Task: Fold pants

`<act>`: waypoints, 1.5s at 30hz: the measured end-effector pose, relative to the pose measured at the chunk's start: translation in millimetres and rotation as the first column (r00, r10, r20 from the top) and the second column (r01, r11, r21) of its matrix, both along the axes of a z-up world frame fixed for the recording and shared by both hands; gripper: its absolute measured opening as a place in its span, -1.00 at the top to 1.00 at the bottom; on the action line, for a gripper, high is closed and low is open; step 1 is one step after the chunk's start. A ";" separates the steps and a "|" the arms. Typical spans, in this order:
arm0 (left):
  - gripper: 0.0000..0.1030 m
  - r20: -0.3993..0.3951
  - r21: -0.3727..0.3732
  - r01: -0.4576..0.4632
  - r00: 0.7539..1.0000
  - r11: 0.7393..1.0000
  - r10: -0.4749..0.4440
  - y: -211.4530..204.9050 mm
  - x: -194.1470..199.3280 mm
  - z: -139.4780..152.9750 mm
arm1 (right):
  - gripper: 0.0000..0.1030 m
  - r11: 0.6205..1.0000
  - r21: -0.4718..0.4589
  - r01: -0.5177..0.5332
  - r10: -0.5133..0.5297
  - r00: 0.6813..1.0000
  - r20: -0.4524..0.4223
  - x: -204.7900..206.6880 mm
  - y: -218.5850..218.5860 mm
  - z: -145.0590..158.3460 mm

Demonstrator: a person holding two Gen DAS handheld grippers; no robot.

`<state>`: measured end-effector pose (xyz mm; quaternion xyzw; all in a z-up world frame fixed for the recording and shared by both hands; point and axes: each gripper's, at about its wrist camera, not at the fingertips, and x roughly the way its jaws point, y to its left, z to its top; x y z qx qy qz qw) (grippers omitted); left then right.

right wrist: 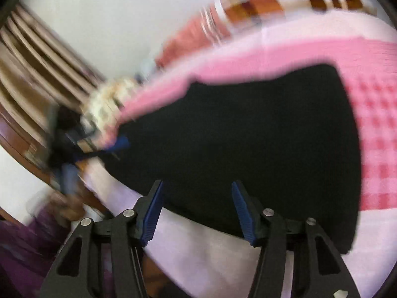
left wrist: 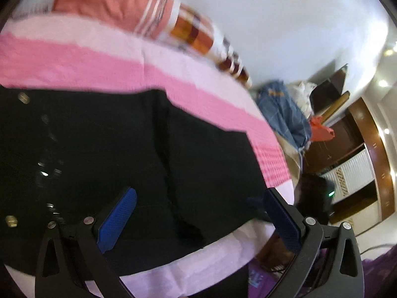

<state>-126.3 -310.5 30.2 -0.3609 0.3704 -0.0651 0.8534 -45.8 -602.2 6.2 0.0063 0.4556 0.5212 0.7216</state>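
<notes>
Item: black pants [left wrist: 124, 149], flat on pink striped bedspread [left wrist: 74, 57].
My left gripper [left wrist: 198, 213] and right gripper [right wrist: 197, 203]: both released, above the pants' near edge.

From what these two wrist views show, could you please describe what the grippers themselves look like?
Both match. The left gripper and the right gripper have matte black angular linkage arms with triangular cut-outs and round silver pivot pins. Each finger carries a long blue pad with a fine dotted or ribbed texture. No markings are legible, and no sleeves show.
</notes>
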 end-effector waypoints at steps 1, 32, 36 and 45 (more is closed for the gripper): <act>-0.97 -0.015 -0.019 0.017 1.000 1.000 -0.017 -2.1 5.8 -3.2 | 0.07 0.999 0.035 0.003 -0.003 1.000 -0.013 0.7 -2.8 0.3; -0.97 -0.063 0.443 -0.360 0.901 0.821 0.429 183.3 -115.7 20.2 | -0.48 0.990 0.129 -0.052 0.077 0.978 -0.196 -8.3 81.9 31.1; -0.97 -0.112 0.485 -0.300 0.910 0.821 0.399 177.7 -103.4 7.0 | -0.48 0.994 0.105 -0.043 0.063 0.979 -0.192 -11.1 87.5 31.9; -0.97 -0.191 0.592 -0.182 0.915 0.785 0.356 159.1 -73.9 -11.4 | -0.54 0.998 0.057 -0.018 0.031 0.973 -0.229 -7.5 96.5 23.9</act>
